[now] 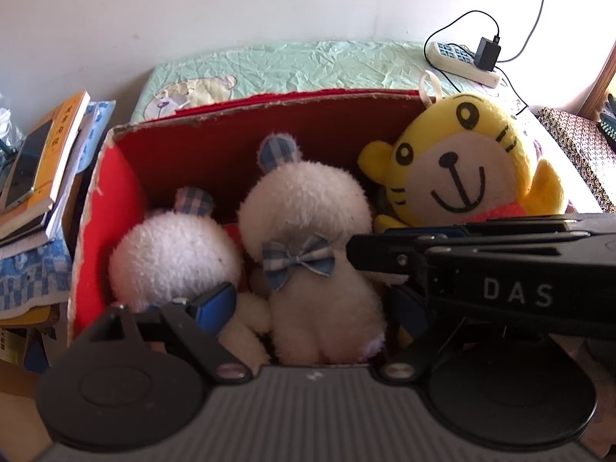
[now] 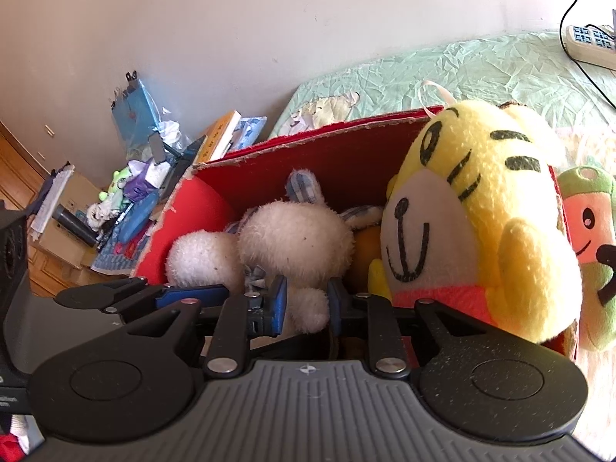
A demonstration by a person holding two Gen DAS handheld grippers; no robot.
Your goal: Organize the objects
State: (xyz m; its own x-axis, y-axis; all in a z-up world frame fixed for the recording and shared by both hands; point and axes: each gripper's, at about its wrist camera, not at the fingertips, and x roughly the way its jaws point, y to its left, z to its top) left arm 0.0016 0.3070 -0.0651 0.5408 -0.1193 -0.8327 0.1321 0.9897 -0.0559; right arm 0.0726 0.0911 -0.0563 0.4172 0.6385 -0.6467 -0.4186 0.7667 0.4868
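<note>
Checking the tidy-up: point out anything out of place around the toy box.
The yellow tiger toy sits high at the right end of the red box, leaning over its rim rather than down inside with the white bears. A green-and-orange toy lies outside the box.

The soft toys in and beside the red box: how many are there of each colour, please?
White: 2, a bear with a bow and another bear, both in the red box
Yellow: 1, the tiger
Orange and green: 1, outside the box
Total: 4
</note>
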